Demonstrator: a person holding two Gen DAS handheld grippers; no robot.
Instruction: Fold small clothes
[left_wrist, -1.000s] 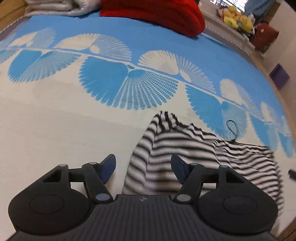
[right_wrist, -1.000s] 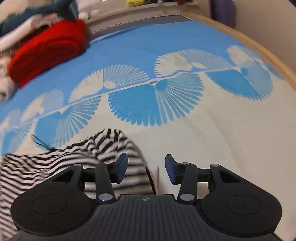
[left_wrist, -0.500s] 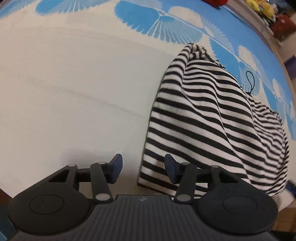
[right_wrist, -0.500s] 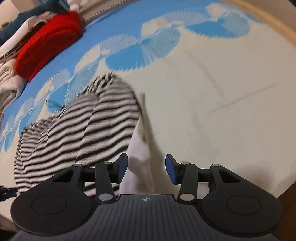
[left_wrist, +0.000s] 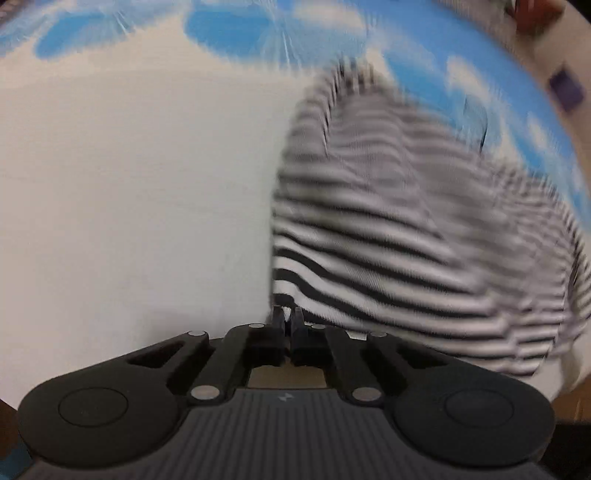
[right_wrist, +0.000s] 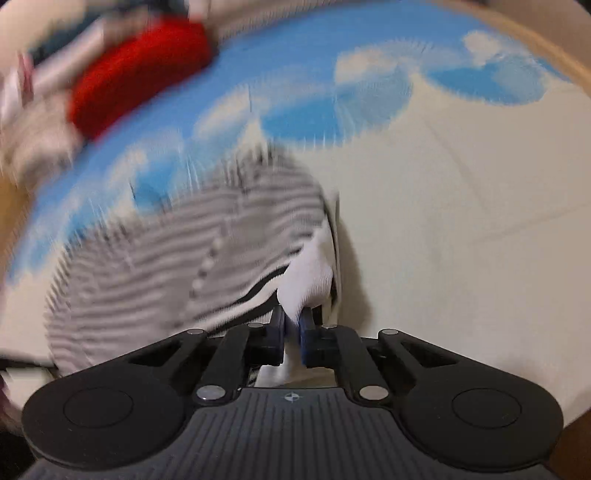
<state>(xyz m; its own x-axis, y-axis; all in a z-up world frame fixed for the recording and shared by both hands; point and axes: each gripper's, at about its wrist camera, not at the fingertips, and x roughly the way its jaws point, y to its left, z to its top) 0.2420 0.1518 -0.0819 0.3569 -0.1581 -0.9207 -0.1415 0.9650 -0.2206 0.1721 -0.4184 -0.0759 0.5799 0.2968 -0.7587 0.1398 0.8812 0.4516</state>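
Observation:
A black-and-white striped garment (left_wrist: 406, 229) lies on the cream and blue bed cover (left_wrist: 129, 203), blurred by motion. My left gripper (left_wrist: 288, 314) is shut on the garment's near left corner. In the right wrist view the same garment (right_wrist: 177, 251) spreads to the left, and my right gripper (right_wrist: 293, 317) is shut on its white near edge (right_wrist: 306, 280), which bunches up between the pads.
A red folded item (right_wrist: 136, 74) and pale folded laundry (right_wrist: 40, 122) lie at the far side of the bed. The wooden bed edge (right_wrist: 546, 40) curves at the right. A purple box (left_wrist: 565, 88) sits beyond the bed.
Both grippers have closed from open onto the near edge of the striped garment. Both views are now blurred by motion.

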